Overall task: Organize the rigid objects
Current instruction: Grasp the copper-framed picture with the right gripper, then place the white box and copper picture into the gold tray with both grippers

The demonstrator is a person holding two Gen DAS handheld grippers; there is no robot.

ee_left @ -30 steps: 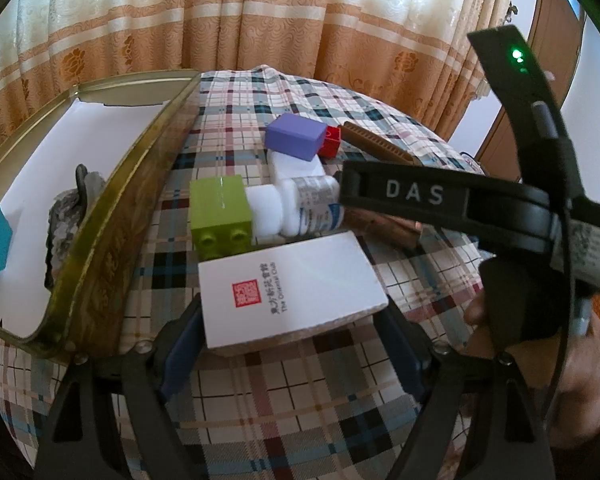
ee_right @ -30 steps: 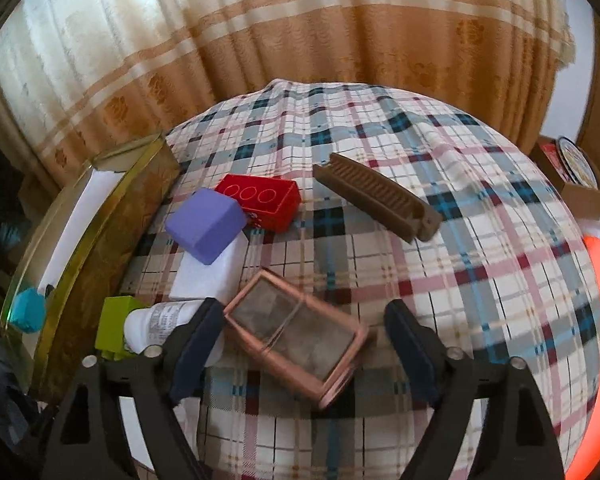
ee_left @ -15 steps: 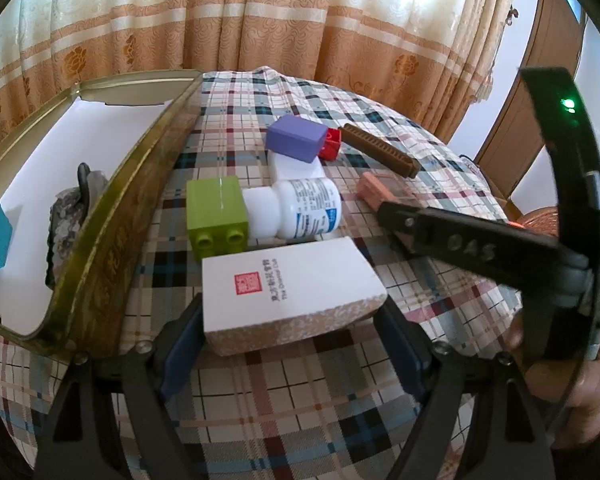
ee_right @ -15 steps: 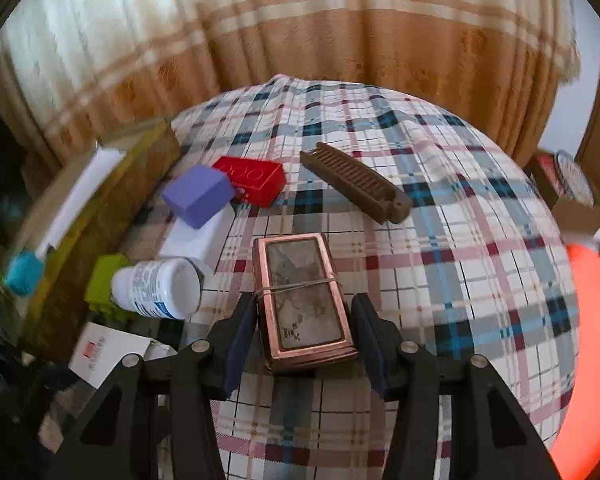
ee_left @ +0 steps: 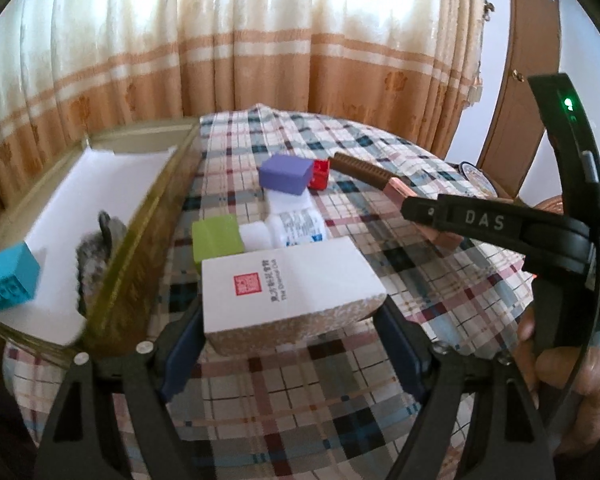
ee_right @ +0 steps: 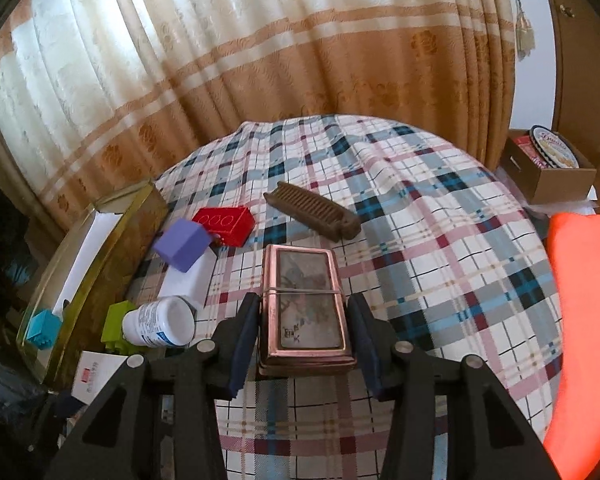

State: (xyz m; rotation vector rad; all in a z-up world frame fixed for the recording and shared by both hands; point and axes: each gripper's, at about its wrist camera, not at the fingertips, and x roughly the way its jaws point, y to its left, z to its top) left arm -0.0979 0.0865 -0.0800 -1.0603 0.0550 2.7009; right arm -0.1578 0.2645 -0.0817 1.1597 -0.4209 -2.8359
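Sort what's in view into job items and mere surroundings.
Job: white box in left gripper; copper case in right gripper; gold tray; purple block; comb; pill bottle.
Surroundings: curtain; cardboard box.

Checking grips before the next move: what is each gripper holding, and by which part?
Left gripper clamps the white box by its two short ends. Right gripper clamps the copper case across its long sides, near end.

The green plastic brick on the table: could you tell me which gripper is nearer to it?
Left. The left gripper sits just before the green plastic brick; the right gripper is farther right.
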